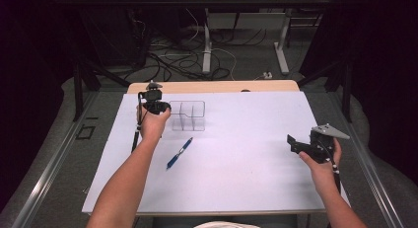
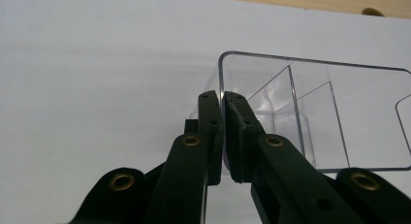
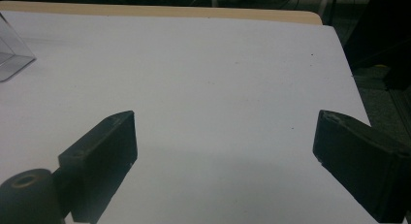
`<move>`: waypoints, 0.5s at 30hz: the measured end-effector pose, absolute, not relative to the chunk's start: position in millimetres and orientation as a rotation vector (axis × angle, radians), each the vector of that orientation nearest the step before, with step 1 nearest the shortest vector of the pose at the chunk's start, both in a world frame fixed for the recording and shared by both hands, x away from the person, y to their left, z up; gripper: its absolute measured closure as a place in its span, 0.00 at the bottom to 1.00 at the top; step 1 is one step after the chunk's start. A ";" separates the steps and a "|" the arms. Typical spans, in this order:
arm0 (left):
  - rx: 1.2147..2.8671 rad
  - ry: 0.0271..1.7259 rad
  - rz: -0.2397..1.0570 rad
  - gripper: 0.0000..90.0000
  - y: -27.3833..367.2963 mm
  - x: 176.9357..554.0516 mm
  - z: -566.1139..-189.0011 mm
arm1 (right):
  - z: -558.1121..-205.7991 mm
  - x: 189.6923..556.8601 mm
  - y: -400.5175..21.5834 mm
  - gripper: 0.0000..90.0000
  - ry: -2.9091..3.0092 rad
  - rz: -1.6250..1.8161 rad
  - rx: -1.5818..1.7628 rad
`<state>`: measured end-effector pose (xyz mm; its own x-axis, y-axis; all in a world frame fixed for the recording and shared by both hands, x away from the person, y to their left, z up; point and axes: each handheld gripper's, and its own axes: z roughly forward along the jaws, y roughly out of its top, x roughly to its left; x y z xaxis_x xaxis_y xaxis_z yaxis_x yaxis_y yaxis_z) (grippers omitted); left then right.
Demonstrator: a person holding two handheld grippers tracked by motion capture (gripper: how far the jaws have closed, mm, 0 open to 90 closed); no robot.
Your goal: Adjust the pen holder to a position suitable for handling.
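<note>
The left gripper (image 2: pixel 224 132) is clamped on the near-left wall of a clear plastic divided organiser box (image 2: pixel 339 112), which sits at the far left of the white table (image 1: pixel 246 139). The right gripper (image 3: pixel 223 151) is held wide apart, well away, with a blue pen (image 1: pixel 179 153) left lying in between.

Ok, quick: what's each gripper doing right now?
Left gripper: shut on the wall of the clear organizer.
Right gripper: open, holding nothing, above the white table.
</note>
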<state>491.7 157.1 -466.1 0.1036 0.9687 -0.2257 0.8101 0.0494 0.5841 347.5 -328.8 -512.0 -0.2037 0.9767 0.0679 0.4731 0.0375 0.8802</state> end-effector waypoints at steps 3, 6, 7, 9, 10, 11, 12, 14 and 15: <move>1.808 1.726 0.330 0.97 147.7 488.6 -465.8 | -512.0 347.4 -328.9 0.09 1.735 1.108 1.470; 1.809 1.718 0.317 0.97 139.2 486.1 -465.9 | -511.9 347.3 -329.0 0.09 1.736 1.108 1.468; 1.812 1.714 0.308 0.96 137.1 485.2 -465.7 | -511.9 347.3 -328.9 0.09 1.736 1.108 1.468; 1.810 1.707 0.299 0.96 133.2 483.5 -466.2 | -512.0 347.3 -329.2 0.09 1.737 1.108 1.467; 1.798 1.709 0.289 0.96 131.2 482.8 -466.5 | -511.7 347.0 -329.2 0.09 1.737 1.106 1.470; 1.788 1.709 0.275 0.96 129.9 482.2 -466.8 | -511.4 346.7 -329.3 0.09 1.739 1.100 1.471; 1.792 1.707 0.265 0.95 129.3 481.5 -466.7 | -511.4 346.7 -329.1 0.09 1.739 1.100 1.472; 1.791 1.704 0.246 0.95 127.9 479.9 -466.9 | -511.1 346.4 -329.1 0.09 1.744 1.094 1.474; 1.781 1.707 0.240 0.95 126.5 479.0 -467.0 | -511.4 346.7 -328.8 0.09 1.743 1.099 1.472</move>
